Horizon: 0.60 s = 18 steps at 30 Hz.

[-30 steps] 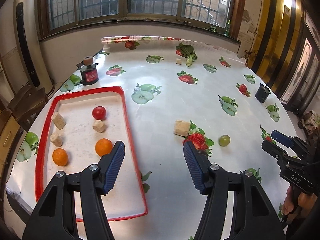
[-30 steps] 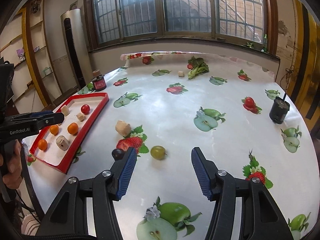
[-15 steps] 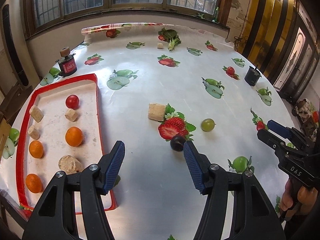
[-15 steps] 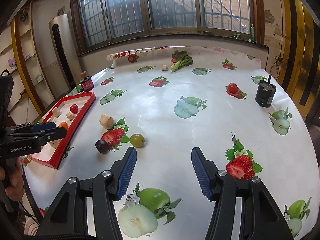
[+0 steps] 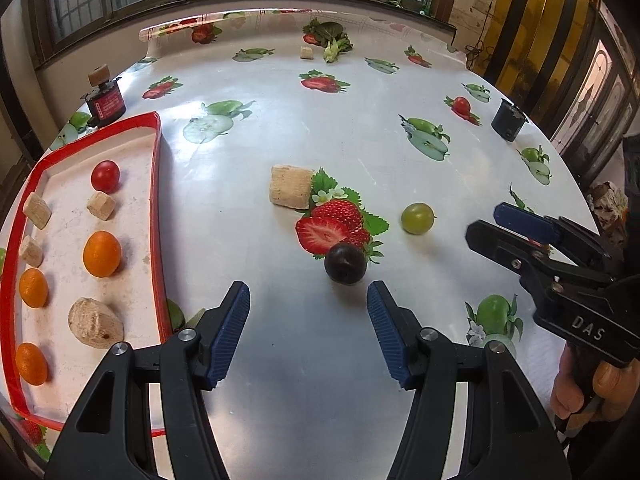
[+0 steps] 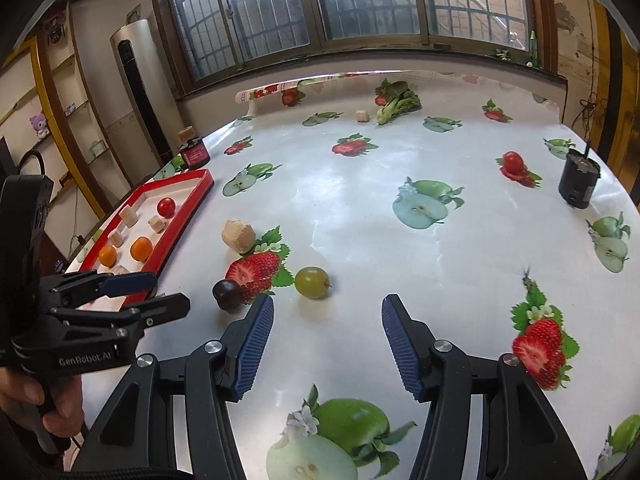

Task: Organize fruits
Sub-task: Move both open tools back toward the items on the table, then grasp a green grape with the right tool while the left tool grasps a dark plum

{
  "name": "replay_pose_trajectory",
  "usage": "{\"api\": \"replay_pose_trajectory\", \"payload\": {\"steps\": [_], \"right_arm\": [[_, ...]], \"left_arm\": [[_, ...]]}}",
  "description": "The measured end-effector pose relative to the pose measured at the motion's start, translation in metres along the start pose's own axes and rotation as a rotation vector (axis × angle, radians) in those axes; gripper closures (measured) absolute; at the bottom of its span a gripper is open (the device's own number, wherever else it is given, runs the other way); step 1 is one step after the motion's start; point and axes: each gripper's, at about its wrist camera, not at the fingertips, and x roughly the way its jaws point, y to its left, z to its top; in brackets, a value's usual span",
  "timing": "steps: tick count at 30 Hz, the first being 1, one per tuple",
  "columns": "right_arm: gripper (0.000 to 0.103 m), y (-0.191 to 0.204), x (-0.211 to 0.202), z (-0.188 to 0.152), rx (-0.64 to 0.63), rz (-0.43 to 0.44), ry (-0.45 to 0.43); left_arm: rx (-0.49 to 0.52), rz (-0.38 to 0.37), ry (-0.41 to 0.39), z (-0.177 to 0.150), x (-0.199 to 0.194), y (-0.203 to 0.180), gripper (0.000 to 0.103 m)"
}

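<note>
Glossy white tablecloth (image 5: 320, 380), printed all over with red strawberries and green apples. Ahead of the left gripper (image 5: 308, 320), with its black frame and ribbed blue pads, a near-black purple plum (image 5: 345, 263) on a strawberry print. Beyond the right gripper (image 6: 327, 338), same black and blue, a yellow-green grape (image 6: 312, 282). Beige cork block (image 5: 291, 186) further ahead. To the left of the tongs, a tray (image 5: 158, 216) with a bright red rim and an off-white floor: one red tomato (image 5: 105, 176), vivid oranges (image 5: 101, 253), and pale tan chunks (image 5: 95, 323).
</note>
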Motion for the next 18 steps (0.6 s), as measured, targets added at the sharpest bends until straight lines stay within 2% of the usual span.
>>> {"api": "replay_pose_trajectory", "payload": {"steps": [6,11,13,15,16,18], "right_arm": [[0.047,0.011,0.048,0.017,-0.029,0.021,0.078],[0.064,0.010,0.081,0.016,-0.045,0.026,0.164],[0.073,0.008,0.079,0.016,-0.045,0.020,0.144],[0.074,0.001,0.072,0.017,-0.014,0.022,0.129],[0.074,-0.002,0.067,0.018,-0.012,0.005,0.111],[0.074,-0.008,0.055,0.019,0.005,-0.001,0.089]], "left_arm": [[0.012,-0.010,0.030,0.003,0.015,-0.002,0.043],[0.020,-0.020,0.050,0.010,0.030,-0.006,0.043],[0.023,-0.021,0.049,0.012,0.038,-0.007,0.043],[0.029,-0.014,0.043,0.014,0.044,-0.009,0.045],[0.040,-0.010,0.033,0.015,0.045,-0.012,0.056],[0.064,-0.022,0.031,0.017,0.046,-0.017,0.069]]}}
